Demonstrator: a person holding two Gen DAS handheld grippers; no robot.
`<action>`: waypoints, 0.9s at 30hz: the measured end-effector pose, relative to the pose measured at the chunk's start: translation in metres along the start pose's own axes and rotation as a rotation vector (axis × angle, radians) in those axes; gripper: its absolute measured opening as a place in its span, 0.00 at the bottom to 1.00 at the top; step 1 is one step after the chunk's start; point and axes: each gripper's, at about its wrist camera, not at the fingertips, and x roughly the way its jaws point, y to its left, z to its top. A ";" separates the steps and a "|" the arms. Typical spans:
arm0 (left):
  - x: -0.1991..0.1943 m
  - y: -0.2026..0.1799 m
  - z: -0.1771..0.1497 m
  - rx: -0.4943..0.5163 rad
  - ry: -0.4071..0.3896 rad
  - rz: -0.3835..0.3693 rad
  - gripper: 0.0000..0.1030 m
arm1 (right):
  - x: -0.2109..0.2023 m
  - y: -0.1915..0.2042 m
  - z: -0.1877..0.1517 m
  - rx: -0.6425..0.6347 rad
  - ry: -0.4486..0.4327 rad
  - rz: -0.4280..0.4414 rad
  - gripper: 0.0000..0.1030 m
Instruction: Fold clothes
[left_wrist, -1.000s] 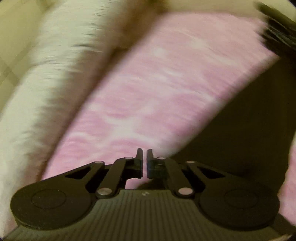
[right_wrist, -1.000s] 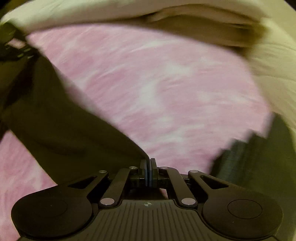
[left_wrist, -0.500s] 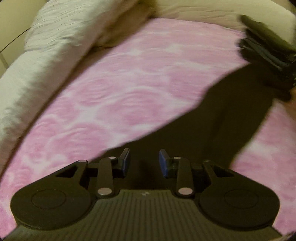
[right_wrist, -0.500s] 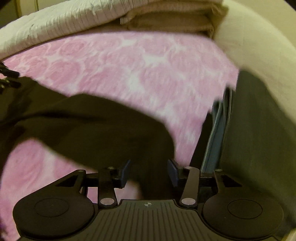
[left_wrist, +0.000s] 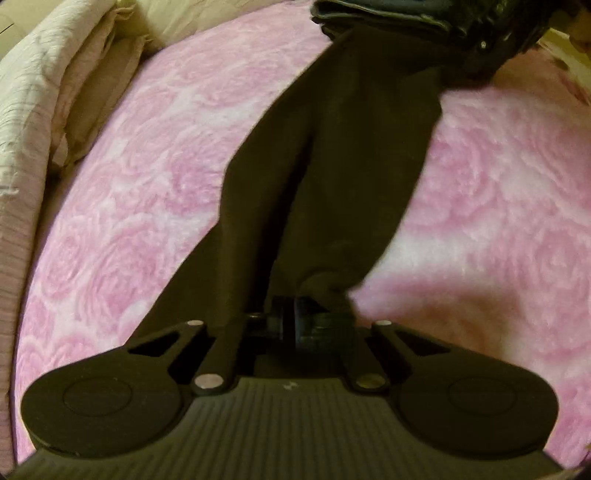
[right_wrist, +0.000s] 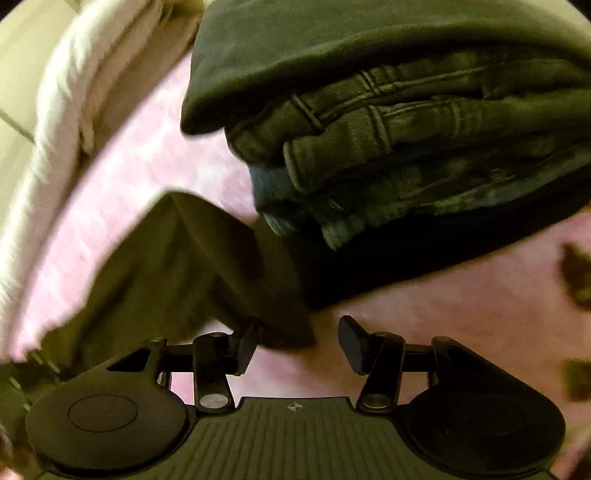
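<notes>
A dark, long garment (left_wrist: 332, 155) lies stretched over the pink rose-patterned blanket (left_wrist: 147, 184), running from my left gripper (left_wrist: 295, 323) up to the top of the left wrist view. The left gripper is shut, with the garment's near end bunched at its tips. In the right wrist view another part of the dark garment (right_wrist: 177, 266) lies on the blanket (right_wrist: 443, 314). Its corner reaches in beside the left finger (right_wrist: 247, 347) of my right gripper (right_wrist: 299, 345). That gripper's jaws are closing but still apart, and the pads do not press the cloth.
A stack of folded dark clothes (right_wrist: 406, 129), jeans among them, sits just beyond the right gripper; its edge shows as the stack (left_wrist: 406, 14) at the top of the left wrist view. A cream quilt and pillows (left_wrist: 55, 92) border the blanket on the left.
Both grippers opened half a second ago. The left has shut again on the garment's end; the right let go of the cloth and swung toward the folded stack, jaws narrower than before.
</notes>
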 end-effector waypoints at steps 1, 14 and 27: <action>-0.003 0.002 -0.002 -0.010 -0.004 -0.013 0.01 | 0.001 0.003 0.002 0.005 -0.005 0.017 0.13; -0.028 0.000 -0.002 -0.047 -0.014 -0.122 0.08 | -0.053 0.040 -0.041 -0.381 -0.011 -0.329 0.27; -0.043 0.002 -0.027 -0.133 -0.002 -0.106 0.11 | -0.013 0.113 -0.002 -0.865 -0.068 -0.156 0.47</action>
